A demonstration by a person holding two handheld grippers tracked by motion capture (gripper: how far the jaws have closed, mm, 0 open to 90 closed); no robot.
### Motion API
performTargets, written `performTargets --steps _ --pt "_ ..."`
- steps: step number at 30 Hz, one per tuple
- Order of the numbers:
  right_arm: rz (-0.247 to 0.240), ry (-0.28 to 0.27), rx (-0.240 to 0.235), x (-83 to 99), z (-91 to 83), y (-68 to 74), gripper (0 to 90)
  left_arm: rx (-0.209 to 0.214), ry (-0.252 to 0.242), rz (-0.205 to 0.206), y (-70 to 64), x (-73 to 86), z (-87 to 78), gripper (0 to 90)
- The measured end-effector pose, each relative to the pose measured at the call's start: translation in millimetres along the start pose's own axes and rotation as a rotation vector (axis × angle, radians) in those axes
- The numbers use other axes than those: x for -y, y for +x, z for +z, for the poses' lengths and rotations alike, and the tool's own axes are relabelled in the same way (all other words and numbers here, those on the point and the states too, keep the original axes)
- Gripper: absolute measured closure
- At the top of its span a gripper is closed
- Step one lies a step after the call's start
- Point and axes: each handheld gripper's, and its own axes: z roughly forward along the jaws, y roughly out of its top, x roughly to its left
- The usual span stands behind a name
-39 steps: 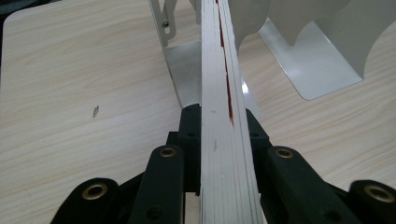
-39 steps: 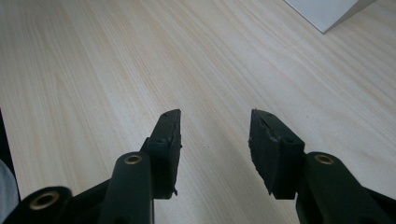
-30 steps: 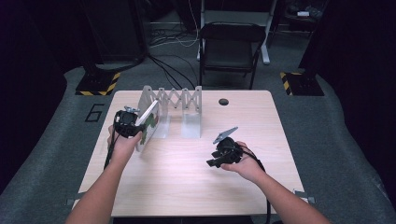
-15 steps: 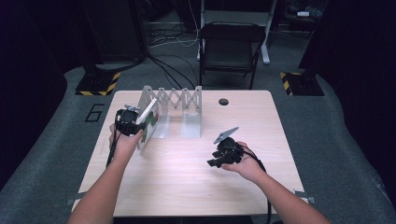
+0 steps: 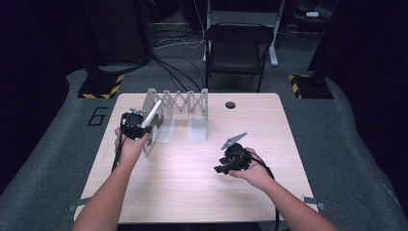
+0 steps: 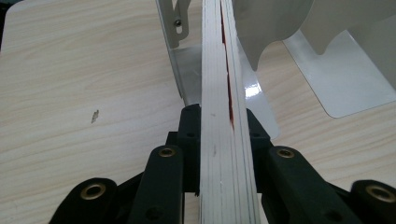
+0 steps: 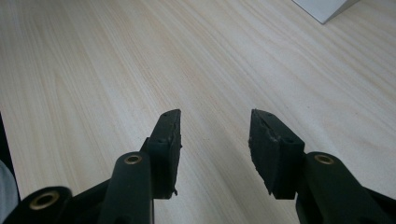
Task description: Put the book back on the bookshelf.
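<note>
From my remote seat this reads as a lab or recording studio rather than a home. I see one bare light-wood table (image 5: 192,192) standing on grey carpet (image 5: 53,163), ringed by dark curtained walls. Black-and-yellow hazard tape marks the weighted stand bases (image 5: 101,89) on the floor, and a large number 6 (image 5: 97,116) is taped beside the table. Loose cables (image 5: 178,43) trail across the floor behind it, near a black folding chair (image 5: 238,48).

We see each hand-held gripper, left (image 5: 133,126) and right (image 5: 231,161), built in black: brass-ringed pivots on the jaw links, small screws in the pads, black cable trailing. Grey three-cornered plate tops the right one. Forearms unsleeved.
</note>
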Motion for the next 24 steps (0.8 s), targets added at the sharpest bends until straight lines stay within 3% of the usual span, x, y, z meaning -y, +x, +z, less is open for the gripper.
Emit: performTargets --steps 1,6,13,15,20,24 --pt "0.013 0.005 0.002 0.5 -0.4 0.9 53.9 -0.003 0.001 0.002 0.0 0.6 0.9 74.9" --pt "-0.010 0.008 -0.001 2.3 0.0 -1.2 53.9 0.003 0.024 -0.001 0.2 2.8 4.6 73.8" --pt "0.011 0.009 -0.002 4.5 1.4 -0.3 53.9 -0.003 0.010 -0.007 -0.6 1.5 6.9 73.1" --pt "-0.006 0.007 -0.001 4.3 1.0 -1.7 53.9 -0.008 0.009 -0.006 -1.4 1.1 7.3 72.4" --pt "0.031 0.005 0.000 4.4 0.8 0.3 53.9 -0.014 0.000 0.014 -2.2 0.9 5.8 67.7" --pt "0.010 -0.001 0.003 4.3 0.4 -1.4 53.9 -0.007 -0.007 0.010 -1.8 1.3 3.2 62.2"
